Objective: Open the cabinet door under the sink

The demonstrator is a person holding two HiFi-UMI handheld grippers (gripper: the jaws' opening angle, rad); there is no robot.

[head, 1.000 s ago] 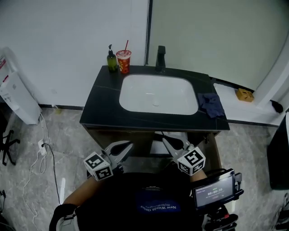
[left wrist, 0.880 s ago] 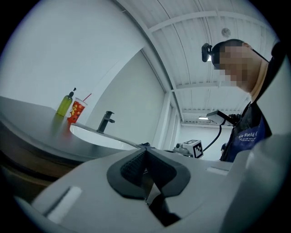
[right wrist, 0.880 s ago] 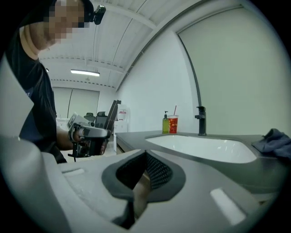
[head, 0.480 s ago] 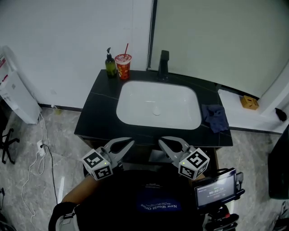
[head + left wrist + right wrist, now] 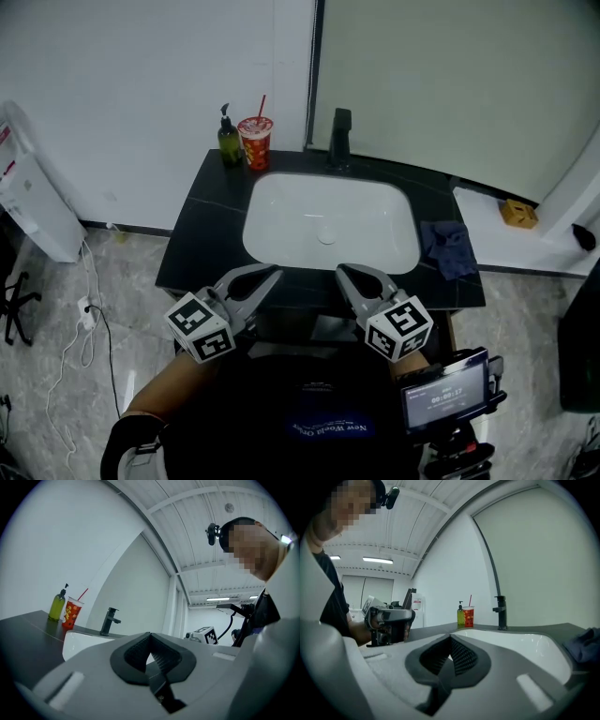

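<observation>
Under the sink (image 5: 281,220), only head view shows the cabinet (image 5: 449,330)

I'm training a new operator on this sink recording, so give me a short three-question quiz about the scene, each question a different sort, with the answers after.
1. True or false: the dark blue crumpled cloth lies inside the white rectangular basin.
2. What stands beside the green plastic soap bottle on the black stone countertop? A) a red paper cup with a straw B) a yellow sponge C) a glass mug
3. Fill in: the left gripper and the right gripper both have their jaws ____.
Key: 1 false, it lies on the countertop right of the basin. 2 A. 3 shut, nothing between them.
</observation>
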